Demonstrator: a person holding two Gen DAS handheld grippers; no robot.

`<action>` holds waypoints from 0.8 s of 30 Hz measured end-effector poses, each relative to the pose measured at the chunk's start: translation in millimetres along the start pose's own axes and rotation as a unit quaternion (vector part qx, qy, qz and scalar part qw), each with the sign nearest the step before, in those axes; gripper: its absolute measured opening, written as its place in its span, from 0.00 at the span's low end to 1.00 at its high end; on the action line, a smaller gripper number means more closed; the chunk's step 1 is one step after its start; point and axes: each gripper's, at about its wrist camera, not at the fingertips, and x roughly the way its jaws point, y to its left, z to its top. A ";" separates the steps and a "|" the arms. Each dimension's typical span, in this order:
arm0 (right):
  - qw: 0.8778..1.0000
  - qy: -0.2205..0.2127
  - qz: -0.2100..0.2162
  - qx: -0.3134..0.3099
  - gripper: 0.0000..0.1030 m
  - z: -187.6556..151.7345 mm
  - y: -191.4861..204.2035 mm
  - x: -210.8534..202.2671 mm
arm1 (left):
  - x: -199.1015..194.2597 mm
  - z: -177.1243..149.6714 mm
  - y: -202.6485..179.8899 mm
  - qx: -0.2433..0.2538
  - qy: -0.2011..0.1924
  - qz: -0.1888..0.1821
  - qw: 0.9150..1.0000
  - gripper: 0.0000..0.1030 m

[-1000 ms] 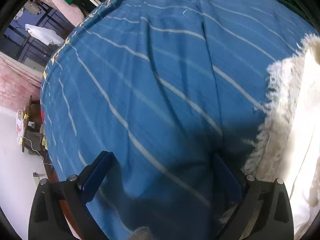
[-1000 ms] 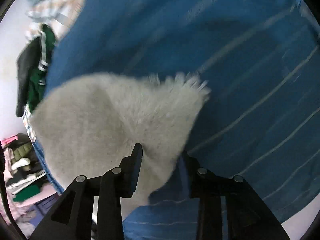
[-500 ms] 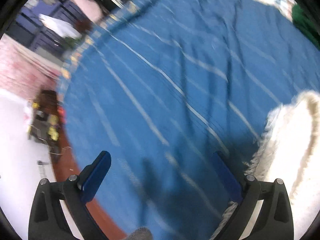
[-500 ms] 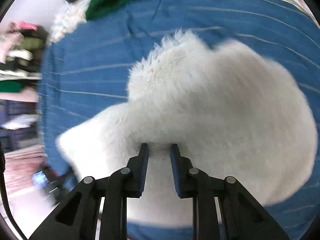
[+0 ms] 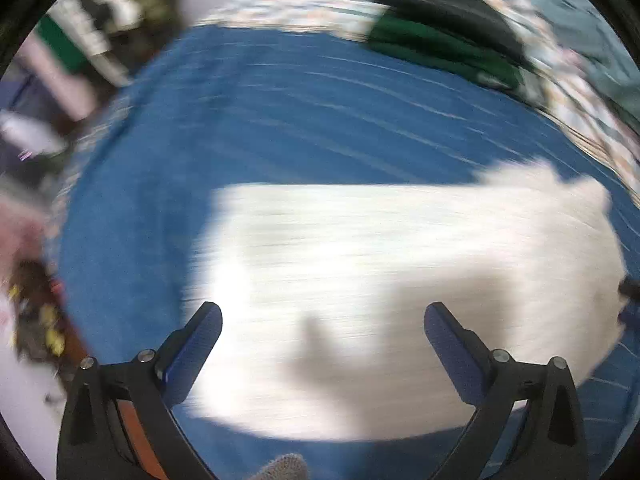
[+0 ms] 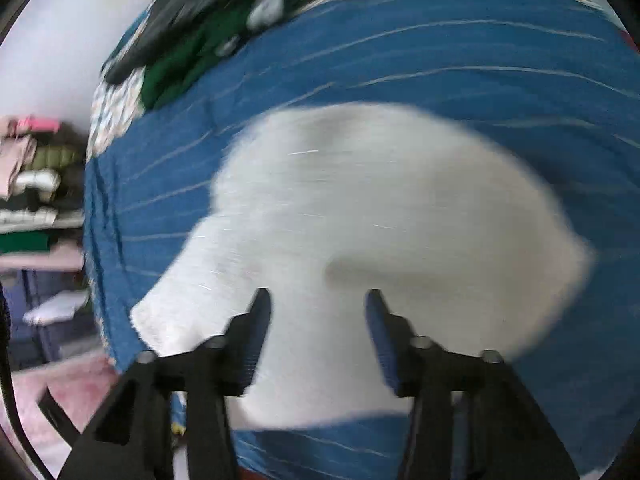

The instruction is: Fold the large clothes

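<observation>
Under the left wrist camera, a white fluffy garment (image 5: 400,272) lies spread on a blue bedspread (image 5: 248,128) crossed by thin pale stripes. The garment reads as a broad, roughly rectangular slab of long-piled, fur-like cloth, with a shaggy corner at about 2 o'clock; motion blur smears its pile into streaks. The left gripper (image 5: 322,316) hangs over its near edge with the jaws spread wide and released, nothing between the dark blue pads, only a soft shadow on the fur below. At 1 o'clock a heap of dark green and black clothes (image 5: 444,48) sits at the far edge of the bed beside a pale patterned cloth (image 5: 560,96). At 10 to 11 o'clock, shelves of folded clothing (image 5: 80,36) show as blurred blocks of green, white and pink.

Through the right wrist camera, the same white garment (image 6: 380,220) is a rounded, domed mound with a soft fold sunk across its middle and a ragged fringe at 8 o'clock. The right gripper (image 6: 316,300) is over its near side; its jaws have just been opening and now stand apart, the fur lying below the gap and neither pad pressing on it. Striped blue bedspread (image 6: 480,52) surrounds the mound. Green and black clothes (image 6: 192,36) lie at 11 o'clock, and stacked folded clothing (image 6: 36,184) at 9 o'clock.
</observation>
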 end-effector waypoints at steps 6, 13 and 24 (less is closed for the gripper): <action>0.989 -0.017 0.065 0.129 0.55 -40.7 -138.7 -20.1 | 72.4 8.4 -66.2 0.069 0.046 0.013 0.997 1.00; 0.944 -0.026 0.247 0.217 0.59 -43.0 -183.3 78.3 | 84.6 9.4 -46.6 0.034 0.067 -0.047 0.996 1.00; 0.903 -0.039 0.395 0.165 0.72 15.9 -142.2 119.7 | 97.4 33.7 -51.1 0.061 0.084 -0.067 0.992 1.00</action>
